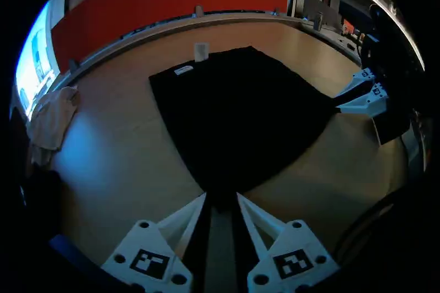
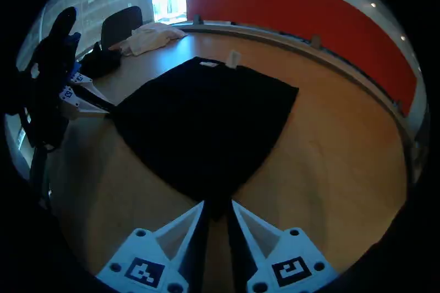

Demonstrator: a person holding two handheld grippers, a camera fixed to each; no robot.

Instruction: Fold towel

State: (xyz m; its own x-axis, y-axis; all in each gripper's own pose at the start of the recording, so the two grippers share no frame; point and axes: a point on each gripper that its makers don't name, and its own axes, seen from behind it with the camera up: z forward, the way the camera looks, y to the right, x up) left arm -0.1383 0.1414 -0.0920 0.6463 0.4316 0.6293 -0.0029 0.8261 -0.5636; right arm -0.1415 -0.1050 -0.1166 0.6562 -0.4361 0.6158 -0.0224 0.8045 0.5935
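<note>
A black towel (image 1: pixel 242 111) lies spread on the wooden table (image 1: pixel 126 150), a white tag at its far edge. My left gripper (image 1: pixel 221 200) is shut on the towel's near corner. In the left gripper view the right gripper (image 1: pixel 336 105) pinches the corner at the right. In the right gripper view the towel (image 2: pixel 209 117) stretches away from my right gripper (image 2: pixel 218 205), which is shut on its near corner. The left gripper (image 2: pixel 110 109) holds the towel's left corner there, a gloved hand behind it.
A pale cloth (image 1: pixel 52 120) is heaped at the table's left edge, seen as a pale cloth (image 2: pixel 151 37) at the far side in the right gripper view. A dark chair (image 2: pixel 121 26) stands by the window. A red partition (image 1: pixel 170 4) runs behind the table.
</note>
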